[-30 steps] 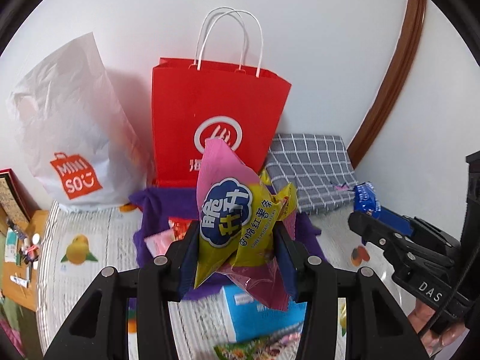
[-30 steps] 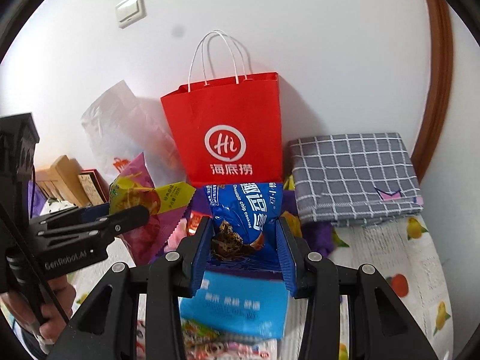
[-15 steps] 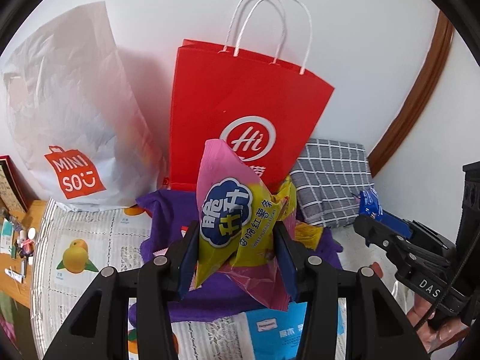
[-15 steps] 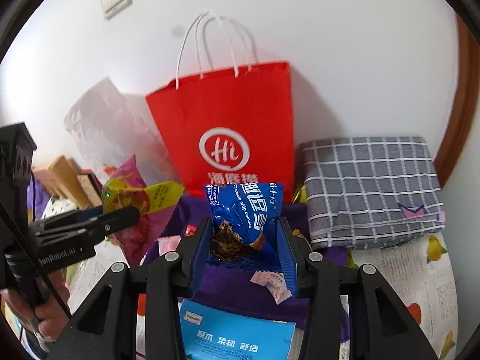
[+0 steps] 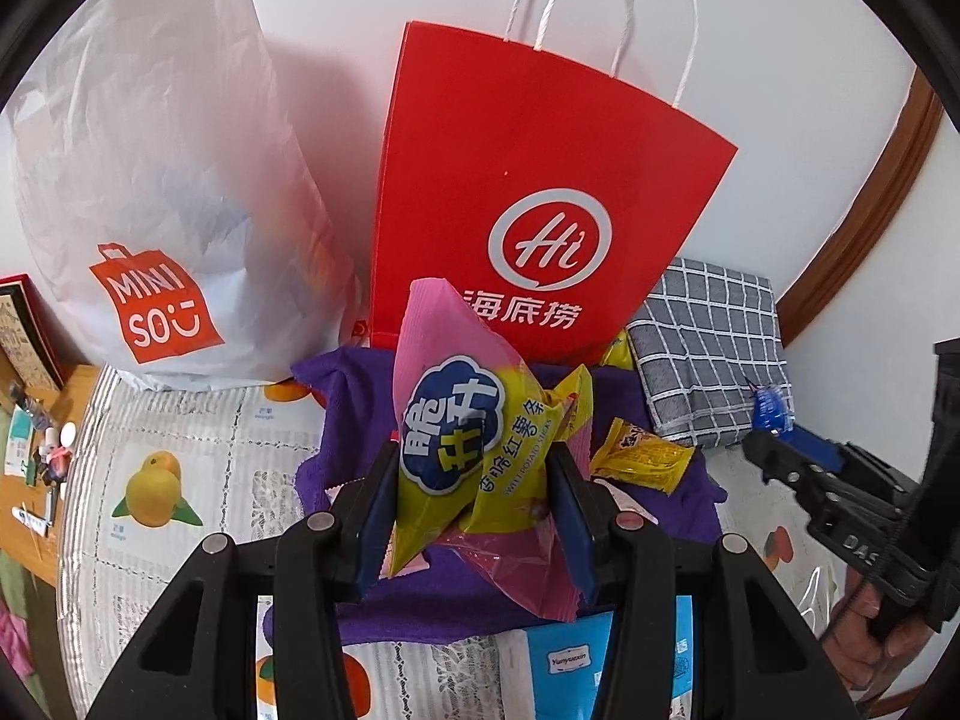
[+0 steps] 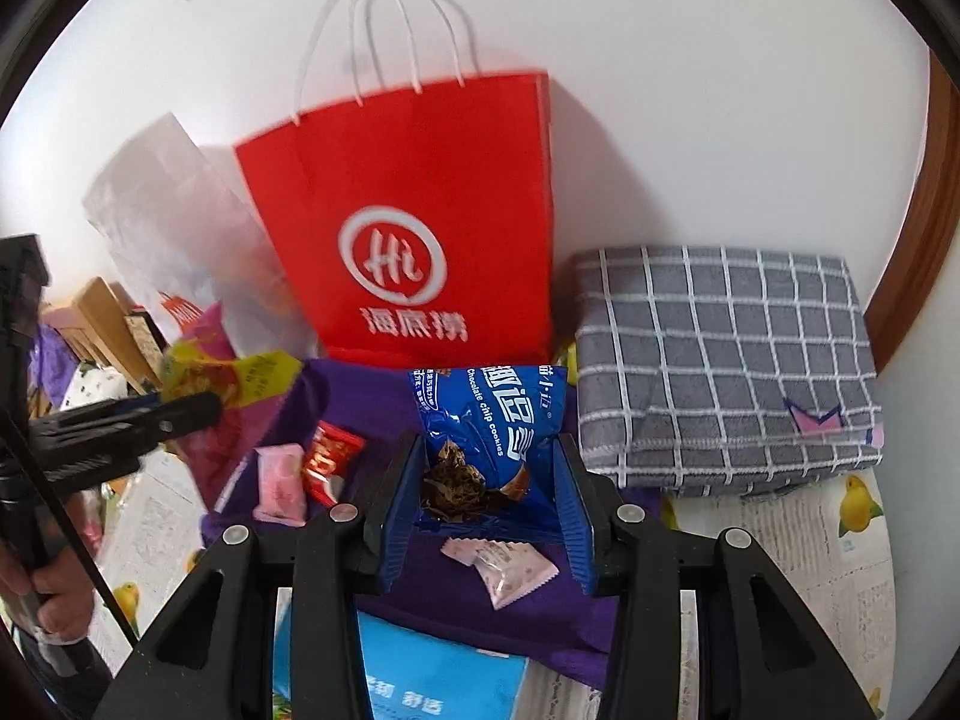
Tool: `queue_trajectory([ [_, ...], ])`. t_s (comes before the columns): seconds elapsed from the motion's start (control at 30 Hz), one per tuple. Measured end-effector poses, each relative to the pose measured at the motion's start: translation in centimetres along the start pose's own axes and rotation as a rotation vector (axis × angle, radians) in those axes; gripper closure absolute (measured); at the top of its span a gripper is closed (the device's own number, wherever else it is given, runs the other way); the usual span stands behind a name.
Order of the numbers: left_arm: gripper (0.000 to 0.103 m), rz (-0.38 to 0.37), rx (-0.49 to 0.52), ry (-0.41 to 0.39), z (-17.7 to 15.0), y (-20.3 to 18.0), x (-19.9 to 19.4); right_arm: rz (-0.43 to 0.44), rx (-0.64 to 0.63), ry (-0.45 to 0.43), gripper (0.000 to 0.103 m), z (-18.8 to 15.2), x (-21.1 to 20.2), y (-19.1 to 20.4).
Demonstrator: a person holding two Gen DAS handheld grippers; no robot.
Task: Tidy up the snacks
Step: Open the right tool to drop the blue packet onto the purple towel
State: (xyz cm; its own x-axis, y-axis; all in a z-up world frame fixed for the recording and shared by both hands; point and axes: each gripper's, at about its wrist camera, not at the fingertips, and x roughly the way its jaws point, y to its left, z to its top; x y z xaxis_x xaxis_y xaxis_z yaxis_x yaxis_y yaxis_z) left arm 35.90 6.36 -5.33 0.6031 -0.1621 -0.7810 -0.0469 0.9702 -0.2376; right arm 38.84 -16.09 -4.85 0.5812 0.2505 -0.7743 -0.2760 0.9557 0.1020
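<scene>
Left hand-held gripper (image 5: 474,516): you have it pinching the chips bag (image 5: 474,450), pads pressed on both sides, the bag standing up between the jaws.
Right hand-held gripper (image 6: 489,504): you have it pinching the cookie bag (image 6: 492,420) low down, the bag's top pointing up and away from you.
Red bag (image 5: 528,180): it stands at the far side against the wall, straight ahead of both snacks, with its mouth up.
White bag (image 5: 162,180): it stands just left of the red bag.
Cloth (image 6: 384,408): the purple cloth lies on the desk right under both snacks, with small packets loose on it, one pink packet (image 6: 504,564) just below your right jaws.
Key relation: both snacks hang above the cloth, near the red bag's foot and well below its mouth; their long axes run roughly upright.
Nearer hand: you cannot tell; both look about equally near the red bag, the left one also near the white bag.
Judgement: if the cloth is the target, you only need to lower; if a bag, lift first.
</scene>
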Motion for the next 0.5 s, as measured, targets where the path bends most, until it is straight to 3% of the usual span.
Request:
queue_trajectory([
  [0.5,0.058,-0.011,-0.020,0.021,0.0,0.4,0.5,-0.009,0.007,0.199,0.061,-1.7,5.5,-0.3],
])
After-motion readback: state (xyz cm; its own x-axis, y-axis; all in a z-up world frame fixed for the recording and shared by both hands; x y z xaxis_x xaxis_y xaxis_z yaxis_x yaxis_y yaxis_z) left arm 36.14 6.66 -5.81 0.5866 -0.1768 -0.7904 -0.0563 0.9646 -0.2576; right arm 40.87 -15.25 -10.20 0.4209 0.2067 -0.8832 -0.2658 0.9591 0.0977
